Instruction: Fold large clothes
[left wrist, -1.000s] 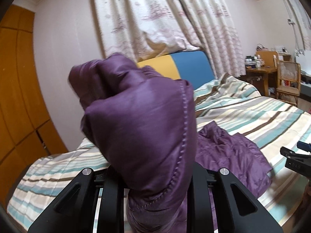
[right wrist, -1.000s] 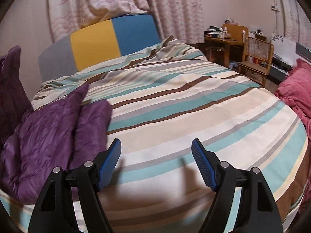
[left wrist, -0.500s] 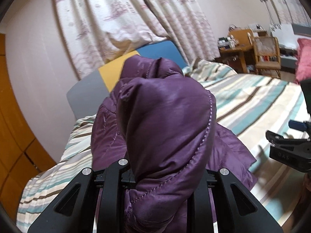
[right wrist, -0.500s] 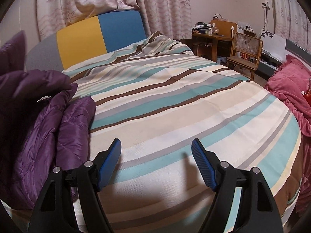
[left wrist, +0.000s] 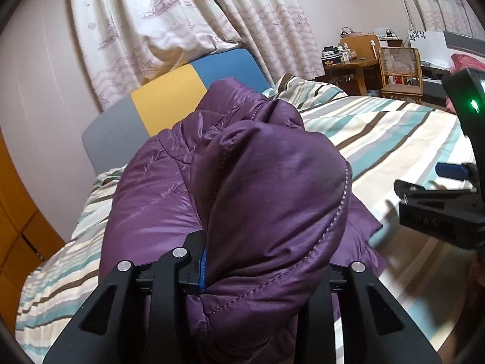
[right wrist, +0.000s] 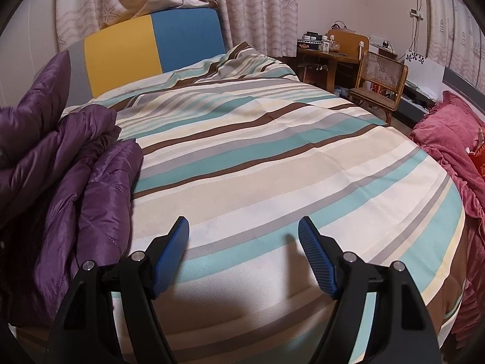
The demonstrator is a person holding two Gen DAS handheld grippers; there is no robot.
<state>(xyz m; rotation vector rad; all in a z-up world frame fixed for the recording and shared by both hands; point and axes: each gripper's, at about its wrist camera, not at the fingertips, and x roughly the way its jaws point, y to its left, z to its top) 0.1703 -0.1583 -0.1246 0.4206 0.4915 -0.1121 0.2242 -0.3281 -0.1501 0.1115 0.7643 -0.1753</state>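
A puffy purple quilted jacket (left wrist: 257,197) fills the left wrist view, bunched up over the striped bed (left wrist: 394,127). My left gripper (left wrist: 257,261) has a thick fold of it between its jaws. The jaws are opening, and the blue left pad (left wrist: 203,268) still lies against the fabric; the right pad is hidden by the cloth. In the right wrist view the jacket (right wrist: 75,182) lies heaped at the bed's left side. My right gripper (right wrist: 244,233) stands open over the bare bed cover (right wrist: 272,166), holding nothing, and it shows at the right edge (left wrist: 439,209) of the left wrist view.
A yellow and blue headboard (right wrist: 151,48) stands under patterned curtains (right wrist: 242,9). A wooden desk (right wrist: 330,54) and cane chair (right wrist: 379,82) sit at the back right. A pink blanket (right wrist: 448,145) lies beside the bed's right edge. Orange wooden cupboards (left wrist: 15,227) line the left wall.
My left gripper came down toward the bed with the jacket fold, and its jaws have widened so a blue pad now shows. The right gripper stayed put and open.
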